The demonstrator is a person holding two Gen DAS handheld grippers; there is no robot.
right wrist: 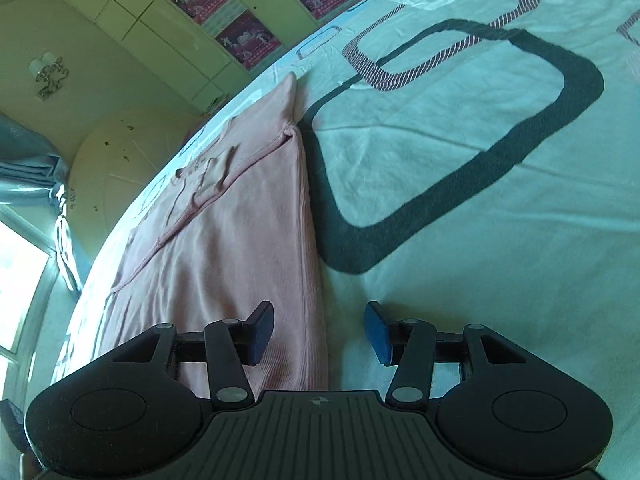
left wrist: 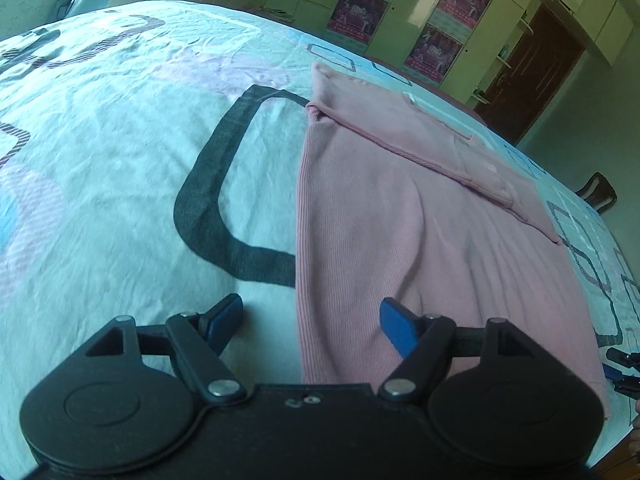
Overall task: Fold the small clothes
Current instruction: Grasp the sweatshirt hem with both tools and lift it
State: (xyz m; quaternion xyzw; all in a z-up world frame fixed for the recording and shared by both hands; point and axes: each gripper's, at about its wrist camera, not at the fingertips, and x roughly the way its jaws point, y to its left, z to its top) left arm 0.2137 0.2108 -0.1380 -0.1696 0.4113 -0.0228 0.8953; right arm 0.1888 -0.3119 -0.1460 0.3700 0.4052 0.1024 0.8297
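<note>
A pink ribbed knit garment [left wrist: 400, 216] lies flat on the bed, partly folded, with a hemmed layer folded over its far part. My left gripper [left wrist: 312, 320] is open just above the garment's near left edge, one finger over the sheet, the other over the pink cloth. In the right wrist view the same garment [right wrist: 224, 232] runs away to the left. My right gripper [right wrist: 320, 332] is open over its long folded edge, left finger above the cloth, right finger above the sheet. Neither gripper holds anything.
The bed sheet [left wrist: 120, 160] is pale turquoise with dark and striped rounded squares [right wrist: 460, 152]. Green cupboards with posters [left wrist: 440, 20] and a brown door [left wrist: 532, 72] stand beyond the bed. A window [right wrist: 20, 280] is on the left. The other gripper's tips [left wrist: 624, 372] show at the right edge.
</note>
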